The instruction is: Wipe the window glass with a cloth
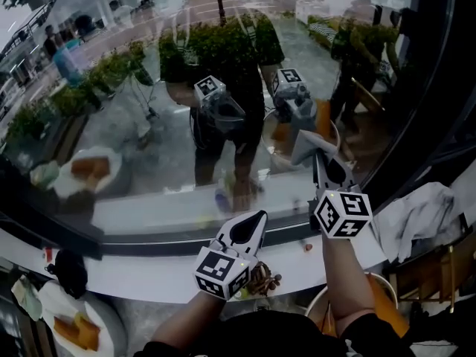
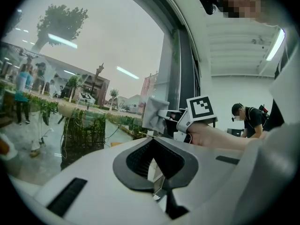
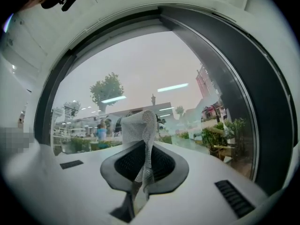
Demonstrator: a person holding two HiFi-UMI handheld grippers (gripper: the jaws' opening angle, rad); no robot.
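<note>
The right gripper (image 1: 325, 162) pinches a small grey cloth (image 1: 306, 146) tight in its claw. The cloth sticks out past the claw, close up by the window glass (image 1: 134, 125). I cannot tell if it touches. The left gripper (image 1: 249, 230) is lower down, over the white ledge (image 1: 149, 266). Its claw is pressed together with nothing in it. A bigger white cloth (image 1: 416, 214) lies off to the right.

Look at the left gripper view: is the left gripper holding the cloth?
No: the left gripper has its jaws together with nothing between them; the cloth sits in the right gripper.
</note>
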